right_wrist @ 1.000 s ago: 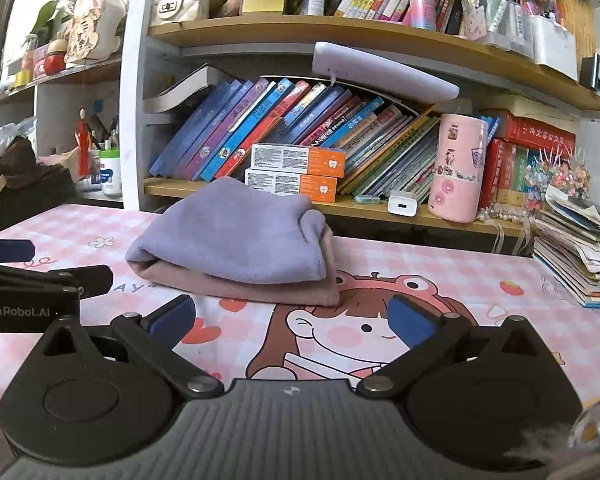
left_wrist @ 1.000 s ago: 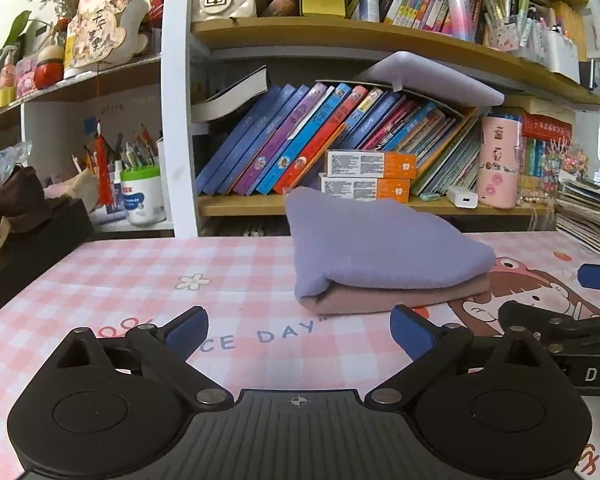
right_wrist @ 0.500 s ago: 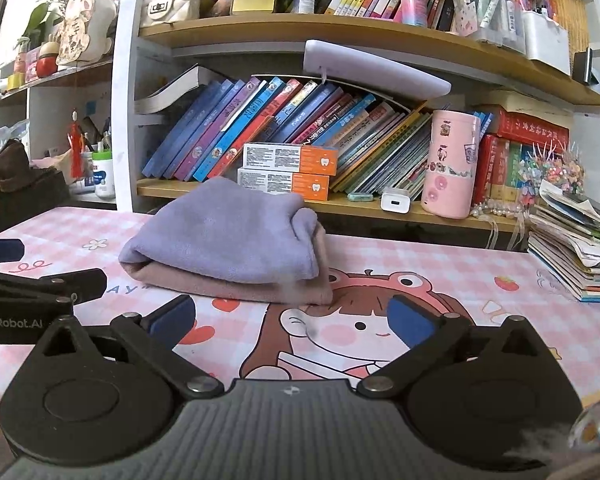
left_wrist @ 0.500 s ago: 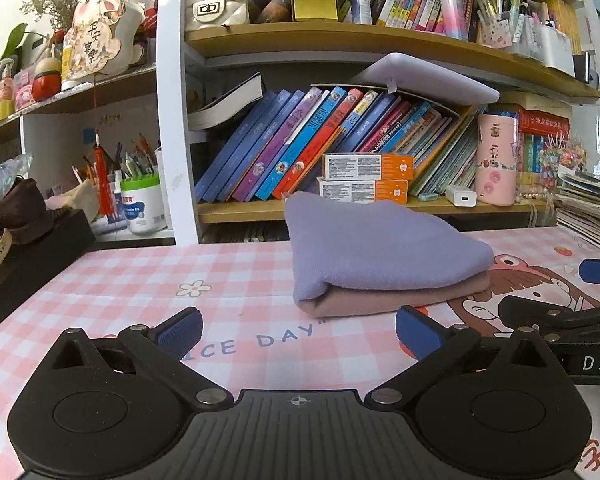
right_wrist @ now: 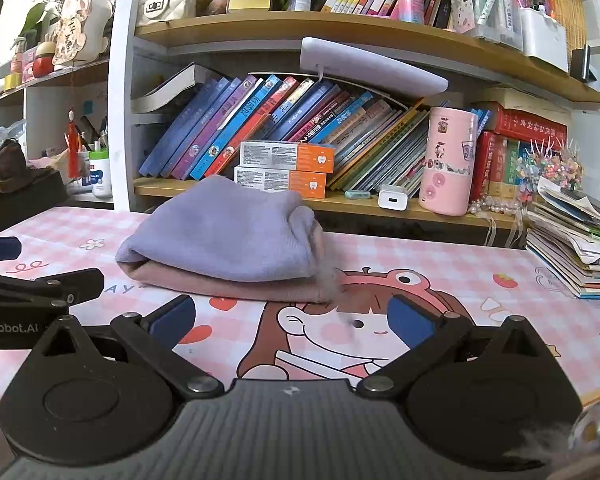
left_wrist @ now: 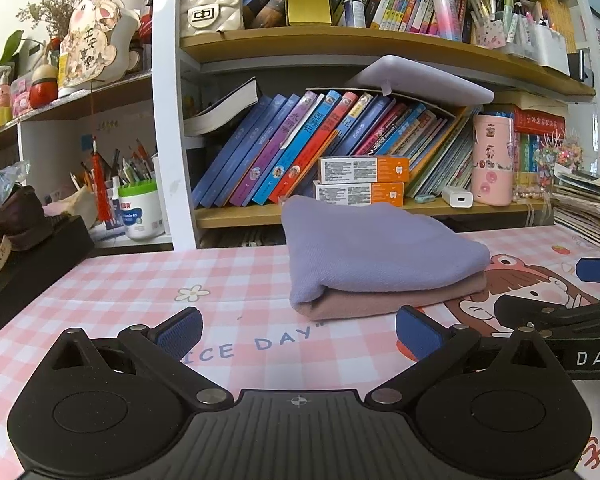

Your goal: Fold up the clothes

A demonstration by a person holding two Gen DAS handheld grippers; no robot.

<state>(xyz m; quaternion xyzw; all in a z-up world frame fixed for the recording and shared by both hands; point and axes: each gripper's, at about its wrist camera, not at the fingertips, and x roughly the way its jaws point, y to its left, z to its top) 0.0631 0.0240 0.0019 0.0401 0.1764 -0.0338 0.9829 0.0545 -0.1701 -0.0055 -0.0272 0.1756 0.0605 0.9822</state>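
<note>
Clothes: a lilac garment (left_wrist: 380, 256) lies folded on top of a pink garment (left_wrist: 388, 300), the two making one small stack in the middle of the table, far from both tools and near the bookshelf.

Table: pink checked cloth (left_wrist: 140, 280) with a cartoon print; the stack sits partly on the cartoon.

Left gripper (left_wrist: 298, 330): fingers wide apart, nothing between them, hovering low over the near edge of the table, short of the stack.

Right gripper (right_wrist: 292, 322): fingers also wide apart and empty, to the right of the left one, pointed at the stack's right end but not touching it.

Stage: my guess is the folding is done or nearly so; the stack looks tidy, with a rounded fold at its left end.

Risk, top layer: the lilac piece rests loose on the pink one. A nudge from either tool at the rounded fold could slide it off or open it.

Risk, one-sided grab: pinching only the upper layer would likely drag it apart from the lower one and spoil the fold.

Risk, tools: the two sit close side by side; closing in on the same end could knock them together.

Risk, shelf: two toothpaste boxes (left_wrist: 362, 182) stand just behind the stack; a push away from the person could shove cloth against the shelf edge.
</note>
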